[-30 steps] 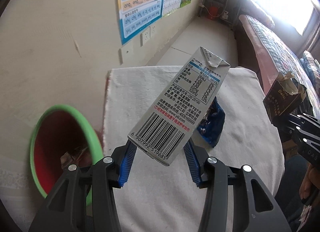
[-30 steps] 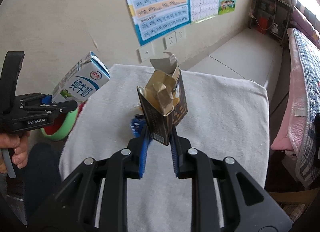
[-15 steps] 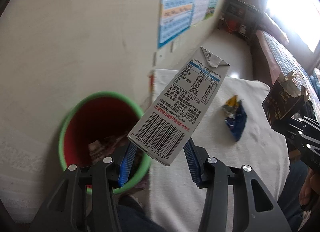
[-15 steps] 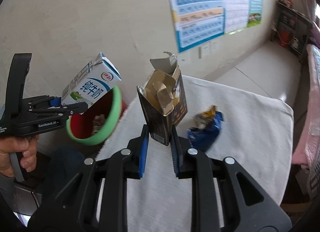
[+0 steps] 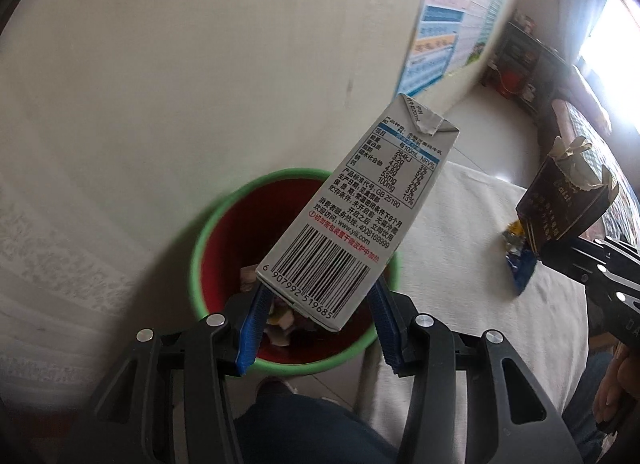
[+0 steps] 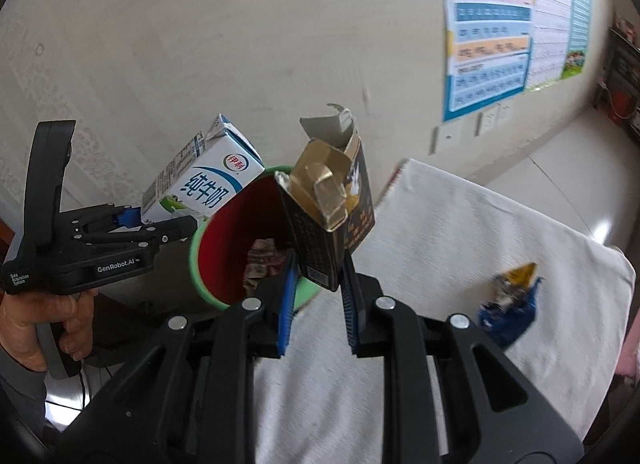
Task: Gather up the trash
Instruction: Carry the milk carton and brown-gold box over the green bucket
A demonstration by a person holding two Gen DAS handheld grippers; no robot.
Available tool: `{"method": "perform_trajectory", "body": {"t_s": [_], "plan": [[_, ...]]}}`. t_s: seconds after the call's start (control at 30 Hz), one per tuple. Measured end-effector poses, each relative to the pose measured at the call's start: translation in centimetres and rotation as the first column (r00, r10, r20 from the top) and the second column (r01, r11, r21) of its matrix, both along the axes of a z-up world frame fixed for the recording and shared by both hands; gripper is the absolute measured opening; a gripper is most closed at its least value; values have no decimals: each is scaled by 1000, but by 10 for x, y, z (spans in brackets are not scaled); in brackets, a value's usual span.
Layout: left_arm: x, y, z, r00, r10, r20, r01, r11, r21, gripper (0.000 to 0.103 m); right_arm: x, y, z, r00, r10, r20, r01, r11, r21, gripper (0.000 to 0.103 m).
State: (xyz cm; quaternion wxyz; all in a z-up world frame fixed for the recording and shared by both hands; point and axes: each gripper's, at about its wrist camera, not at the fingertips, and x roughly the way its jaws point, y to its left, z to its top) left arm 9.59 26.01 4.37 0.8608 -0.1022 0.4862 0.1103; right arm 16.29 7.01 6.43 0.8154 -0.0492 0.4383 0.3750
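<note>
My left gripper (image 5: 316, 320) is shut on a white and blue milk carton (image 5: 352, 220), barcode side up, held over a red bin with a green rim (image 5: 208, 224) that has scraps inside. In the right wrist view the same milk carton (image 6: 200, 188) and left gripper (image 6: 160, 228) hang at the bin's (image 6: 224, 240) left edge. My right gripper (image 6: 316, 284) is shut on a torn dark cigarette pack (image 6: 328, 216) with gold foil, beside the bin's right rim. The pack (image 5: 560, 204) shows at the right of the left wrist view. A crumpled blue wrapper (image 6: 508, 308) lies on the white-clothed table (image 6: 460, 232).
The bin stands on the floor between a cream wall (image 5: 180, 64) with posters (image 6: 492, 32) and the table's left edge. A person's hand (image 6: 52, 324) holds the left gripper's handle. A knee in dark trousers (image 5: 304, 420) is under the left gripper. A bed (image 5: 592, 132) lies far right.
Both grippers have swung left from over the table to the bin, each keeping its item. The bin now sits right under the milk carton, and the blue wrapper has slid off to the right.
</note>
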Motion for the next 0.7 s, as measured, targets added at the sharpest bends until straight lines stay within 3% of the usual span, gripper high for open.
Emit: {"method": "perform_trajectory", "body": {"t_s": [0.7], "plan": [[-3,72,-29,994,108,-28,-109,992,-55,46,11,107,-32,990,128,-65,-130,991,-43,21]]}}
